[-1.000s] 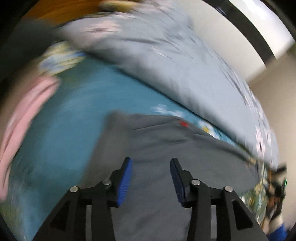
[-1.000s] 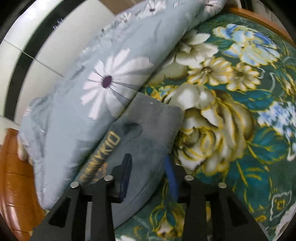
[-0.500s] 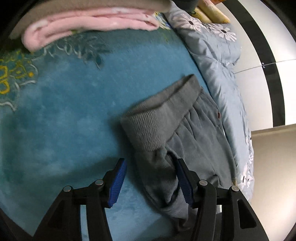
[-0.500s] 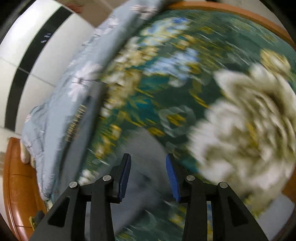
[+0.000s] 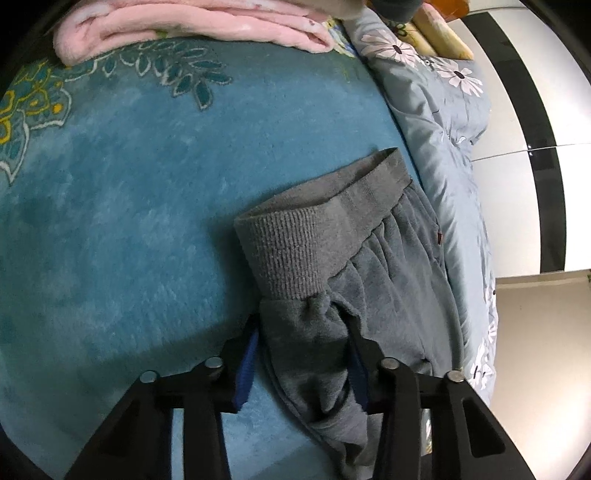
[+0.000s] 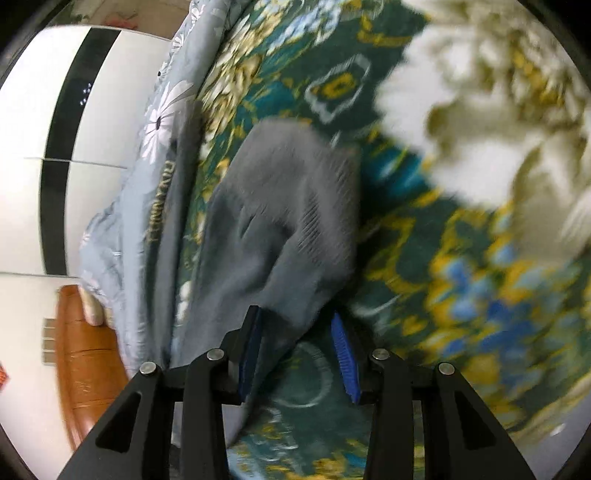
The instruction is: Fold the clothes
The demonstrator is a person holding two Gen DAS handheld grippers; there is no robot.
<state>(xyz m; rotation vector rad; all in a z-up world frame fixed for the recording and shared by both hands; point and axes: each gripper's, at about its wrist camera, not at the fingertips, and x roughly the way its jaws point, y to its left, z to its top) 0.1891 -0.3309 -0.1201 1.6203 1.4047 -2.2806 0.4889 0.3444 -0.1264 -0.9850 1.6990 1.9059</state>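
Observation:
Grey fleece trousers (image 5: pixel 388 266) lie on the blue blanket (image 5: pixel 129 221), ribbed waistband toward the far side. My left gripper (image 5: pixel 301 354) is open, its blue pads on either side of a bunched fold of the grey cloth just below the waistband. In the right wrist view, blurred by motion, a grey ribbed trouser end (image 6: pixel 288 221) lies on the floral blanket (image 6: pixel 461 295). My right gripper (image 6: pixel 297 350) is open, and the cloth's near edge reaches in between the pads.
A folded pink blanket (image 5: pixel 192 26) lies at the far edge of the bed. A pale blue daisy-print quilt (image 5: pixel 443 122) runs along the wall side, also in the right wrist view (image 6: pixel 147 166). The wooden bed frame (image 6: pixel 85 369) is at lower left.
My left gripper has moved forward onto the trousers, so the bunched cloth now sits between its pads. My right gripper has swung over the floral blanket to the grey ribbed end.

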